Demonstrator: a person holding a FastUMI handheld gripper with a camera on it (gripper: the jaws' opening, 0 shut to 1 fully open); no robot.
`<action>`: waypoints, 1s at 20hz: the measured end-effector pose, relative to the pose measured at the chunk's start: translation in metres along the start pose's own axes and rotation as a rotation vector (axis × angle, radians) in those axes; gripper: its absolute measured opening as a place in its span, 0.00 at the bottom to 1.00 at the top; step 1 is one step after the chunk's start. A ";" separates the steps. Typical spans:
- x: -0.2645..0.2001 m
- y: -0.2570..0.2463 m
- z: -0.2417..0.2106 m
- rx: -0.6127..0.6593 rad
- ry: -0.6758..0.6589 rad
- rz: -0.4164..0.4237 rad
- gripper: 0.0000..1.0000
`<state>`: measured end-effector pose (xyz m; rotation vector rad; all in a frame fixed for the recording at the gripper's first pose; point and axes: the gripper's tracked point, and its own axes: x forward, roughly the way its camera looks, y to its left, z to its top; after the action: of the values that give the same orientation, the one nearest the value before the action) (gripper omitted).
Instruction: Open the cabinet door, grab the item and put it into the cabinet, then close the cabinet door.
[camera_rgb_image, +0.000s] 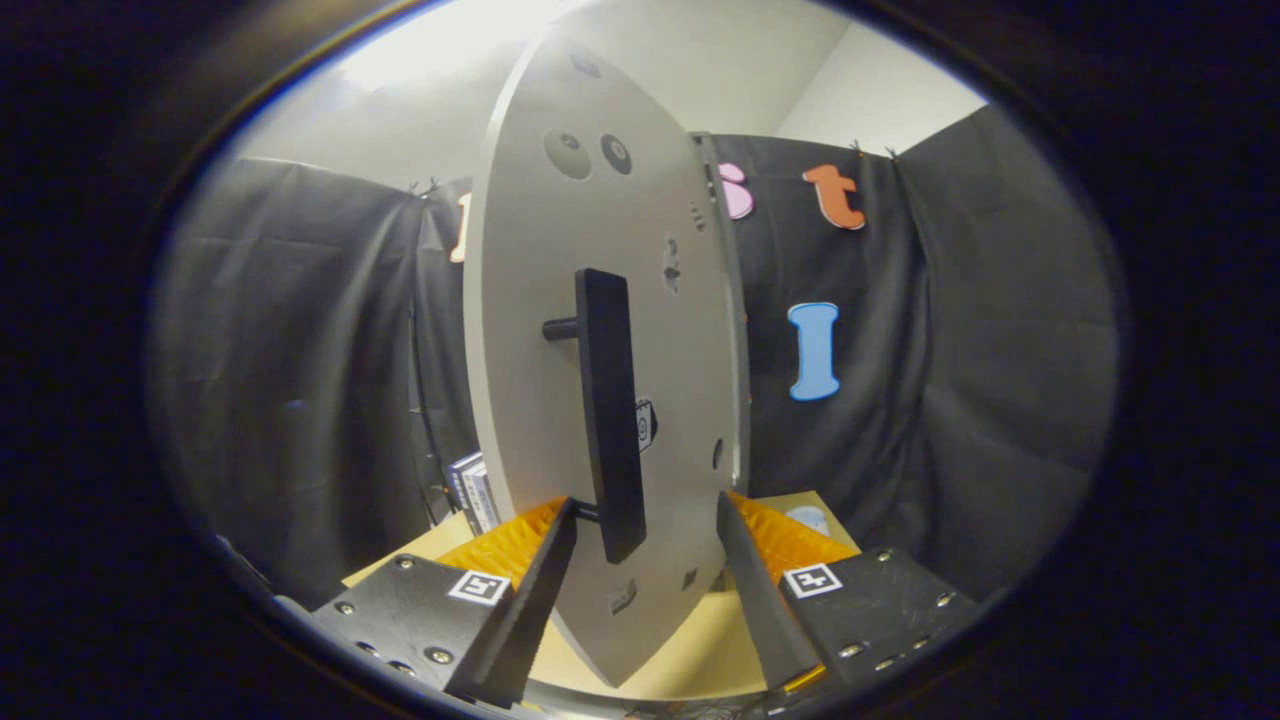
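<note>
The grey cabinet door (540, 330) stands straight ahead and very close, seen at a slant, with a thin grey edge (738, 330) along its right side. A long black bar handle (610, 400) runs upright on the door, held off it by short posts. My gripper (645, 508) is open, and the handle's lower end sits between the fingers. The left finger (545, 570) is close beside the lower post, while the right finger (750, 570) stands well apart from the handle. A small blue and white box (470, 492) shows past the door's left edge on the table.
A light wooden table top (700, 650) lies below the door and the fingers. A pale blue round thing (810, 518) lies on it just beyond the right finger. Black cloth walls close in on the left, right and behind.
</note>
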<state>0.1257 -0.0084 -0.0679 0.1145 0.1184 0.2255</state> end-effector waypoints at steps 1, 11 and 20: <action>0.006 0.006 0.001 -0.015 -0.008 0.000 0.93; 0.112 0.107 -0.004 -0.062 -0.024 0.073 0.99; 0.199 0.155 -0.002 -0.057 -0.043 0.063 0.99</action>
<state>0.2848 0.1879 -0.0706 0.0663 0.0654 0.2890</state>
